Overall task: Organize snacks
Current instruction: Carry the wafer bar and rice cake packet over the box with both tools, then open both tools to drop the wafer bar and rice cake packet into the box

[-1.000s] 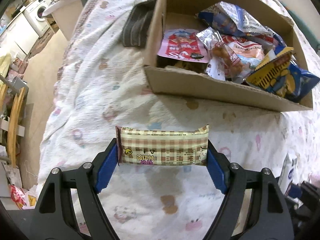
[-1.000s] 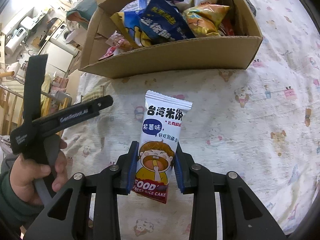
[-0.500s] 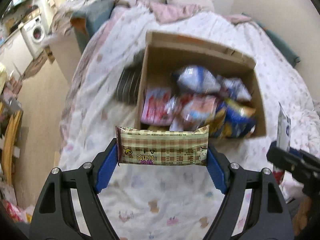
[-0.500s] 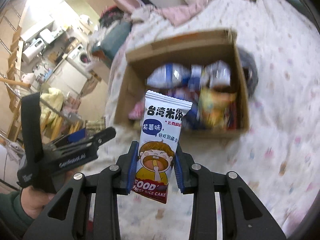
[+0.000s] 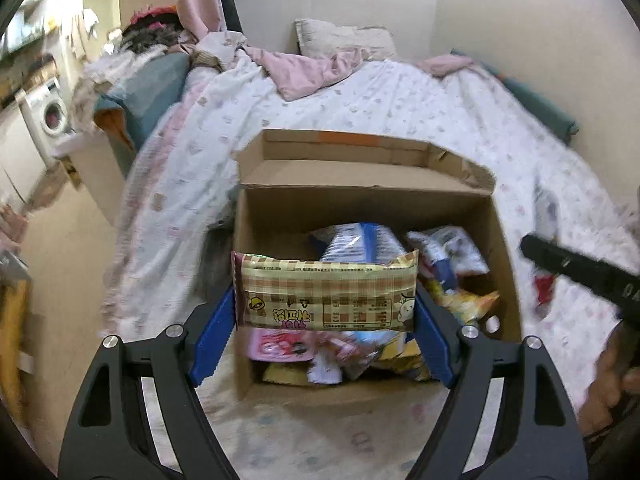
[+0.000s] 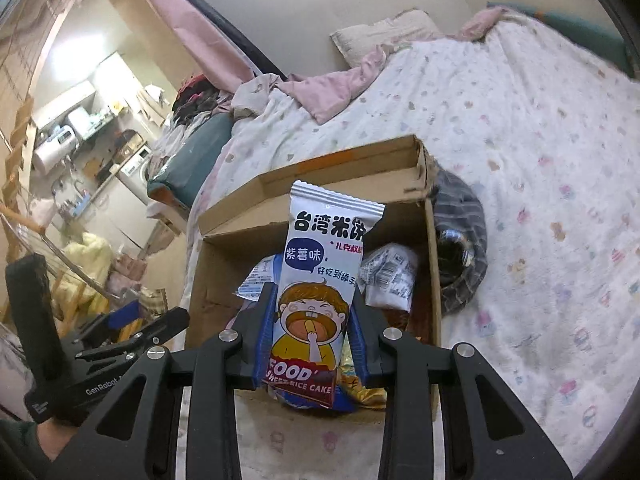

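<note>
Bed with a spotty quilt [image 5: 400, 100] holds my box [image 5: 360, 208] just ahead and below, while my left hand-held gripper [image 5: 325, 316] pinches a checked snack bar [image 5: 325, 290] sideways and my right hand-held gripper [image 6: 310, 334] pinches an upright rice cake packet [image 6: 320, 280].

A bed [image 5: 400, 104] carries everything, covered by a white quilt [image 6: 540, 128] printed with small pastel figures. An open cardboard box [image 5: 500, 248] full of snack packets sits directly on it. A dark striped cloth [image 6: 464, 240] lies on the quilt against the box's side. A crumpled pink blanket [image 5: 308, 72] and a pillow [image 5: 344, 38] lie at the far end.
</note>
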Available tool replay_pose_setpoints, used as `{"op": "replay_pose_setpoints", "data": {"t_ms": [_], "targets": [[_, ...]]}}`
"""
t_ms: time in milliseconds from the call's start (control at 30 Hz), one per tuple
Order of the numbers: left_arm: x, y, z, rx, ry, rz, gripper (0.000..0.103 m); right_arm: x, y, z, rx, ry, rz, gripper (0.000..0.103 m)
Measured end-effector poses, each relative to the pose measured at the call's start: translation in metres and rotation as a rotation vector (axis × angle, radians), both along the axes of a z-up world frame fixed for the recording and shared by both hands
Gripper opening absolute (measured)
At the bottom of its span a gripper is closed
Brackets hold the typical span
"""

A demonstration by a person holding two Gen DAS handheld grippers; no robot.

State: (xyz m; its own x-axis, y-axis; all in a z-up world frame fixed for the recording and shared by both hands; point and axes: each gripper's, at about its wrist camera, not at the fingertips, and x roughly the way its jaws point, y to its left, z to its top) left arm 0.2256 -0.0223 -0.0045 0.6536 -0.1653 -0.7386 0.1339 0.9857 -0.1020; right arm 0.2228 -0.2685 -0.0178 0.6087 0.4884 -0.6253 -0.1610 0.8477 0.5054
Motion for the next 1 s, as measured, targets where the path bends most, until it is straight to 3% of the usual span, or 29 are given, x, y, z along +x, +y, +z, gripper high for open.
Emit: {"op": "replay_pose_setpoints", "data": {"t_ms": [500,600,733,867,900,1000], "targets": [[0.019,-0.012,-0.026,0.035,0.052,0.009,0.08,0.014,0.005,-0.022,-0.026,0.049,0.013,0.034],[0.021,-0.009,-0.028,0.006,0.074,0.021,0.081,0.016,0.006,-0.023,-0.014,0.057,0.017,0.034],[0.022,-0.008,-0.028,-0.01,0.091,0.028,0.09,0.018,0.005,-0.024,-0.002,0.057,0.011,0.037],[0.021,-0.008,-0.026,-0.007,0.097,0.033,0.091,0.018,0.005,-0.022,0.016,0.044,0.016,0.038],[0.021,-0.008,-0.026,-0.01,0.101,0.034,0.092,0.018,0.006,-0.02,0.016,0.039,0.019,0.041],[0.019,-0.004,-0.022,-0.029,0.087,0.039,0.092,0.015,0.006,-0.015,0.021,0.011,0.009,0.068]]}}
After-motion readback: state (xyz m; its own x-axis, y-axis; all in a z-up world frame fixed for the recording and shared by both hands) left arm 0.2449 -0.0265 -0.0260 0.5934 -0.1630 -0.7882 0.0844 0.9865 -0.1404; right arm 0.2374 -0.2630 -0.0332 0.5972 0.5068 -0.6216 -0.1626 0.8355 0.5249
